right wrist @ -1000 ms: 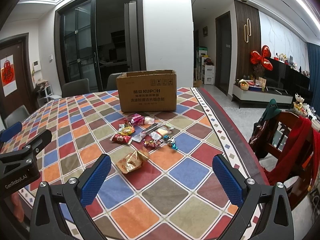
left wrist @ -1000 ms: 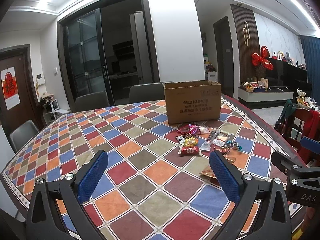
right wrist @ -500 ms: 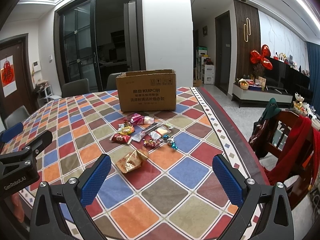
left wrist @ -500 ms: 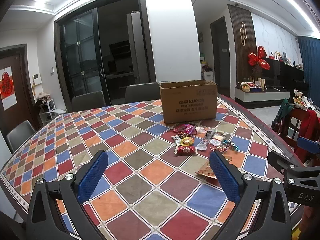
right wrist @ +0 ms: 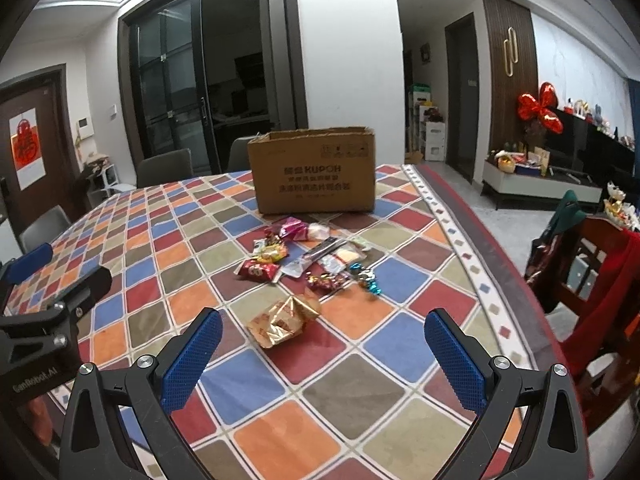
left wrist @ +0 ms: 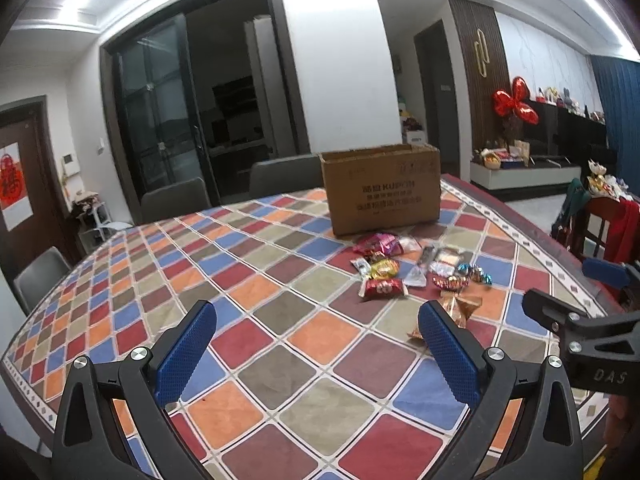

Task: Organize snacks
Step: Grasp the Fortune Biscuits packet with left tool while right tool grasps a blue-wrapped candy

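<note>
Several wrapped snacks lie in a loose pile on the checkered tablecloth, in front of an open cardboard box. A gold crinkled packet lies nearest, with a red packet and a pink packet behind it. The box, red packet and gold packet also show in the left wrist view. My right gripper is open and empty, just short of the gold packet. My left gripper is open and empty over bare cloth, left of the pile.
Grey chairs stand behind the table and at its left. A wooden chair with red cloth stands off the table's right edge. The other gripper shows at the right edge of the left wrist view.
Both views have shifted slightly; the pile and box sit a little closer and more central in the right wrist view. Both grippers stay open and empty.
</note>
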`<state>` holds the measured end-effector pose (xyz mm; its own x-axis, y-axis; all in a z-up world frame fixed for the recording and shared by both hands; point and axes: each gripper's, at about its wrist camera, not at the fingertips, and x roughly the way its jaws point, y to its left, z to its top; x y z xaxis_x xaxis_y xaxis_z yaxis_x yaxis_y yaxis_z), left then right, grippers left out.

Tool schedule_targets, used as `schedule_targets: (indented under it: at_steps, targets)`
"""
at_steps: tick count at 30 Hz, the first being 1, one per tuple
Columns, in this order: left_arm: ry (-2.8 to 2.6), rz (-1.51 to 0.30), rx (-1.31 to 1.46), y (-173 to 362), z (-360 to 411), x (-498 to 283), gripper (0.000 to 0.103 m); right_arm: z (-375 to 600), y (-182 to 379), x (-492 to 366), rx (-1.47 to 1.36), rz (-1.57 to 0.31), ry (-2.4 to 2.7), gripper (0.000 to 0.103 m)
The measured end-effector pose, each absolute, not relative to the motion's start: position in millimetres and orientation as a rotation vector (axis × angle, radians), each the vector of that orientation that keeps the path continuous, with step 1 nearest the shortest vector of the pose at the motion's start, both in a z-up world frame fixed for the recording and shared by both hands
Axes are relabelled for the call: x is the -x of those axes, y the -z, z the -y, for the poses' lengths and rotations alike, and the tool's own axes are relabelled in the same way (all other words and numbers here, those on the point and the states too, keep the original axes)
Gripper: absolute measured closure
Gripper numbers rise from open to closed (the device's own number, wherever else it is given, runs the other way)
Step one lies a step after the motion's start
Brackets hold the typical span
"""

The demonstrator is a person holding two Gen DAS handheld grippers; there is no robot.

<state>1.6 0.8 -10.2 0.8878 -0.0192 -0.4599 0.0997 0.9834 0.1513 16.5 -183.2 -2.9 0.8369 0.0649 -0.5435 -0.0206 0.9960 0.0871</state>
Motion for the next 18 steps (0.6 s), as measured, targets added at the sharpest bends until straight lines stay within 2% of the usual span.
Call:
schedule_targets:
  at_steps: [18]
  targets:
    - [0.325,-0.643,-0.211,51,52,-61,0.008,200,29,-69,0.007,-0.647,-0.064,0.001]
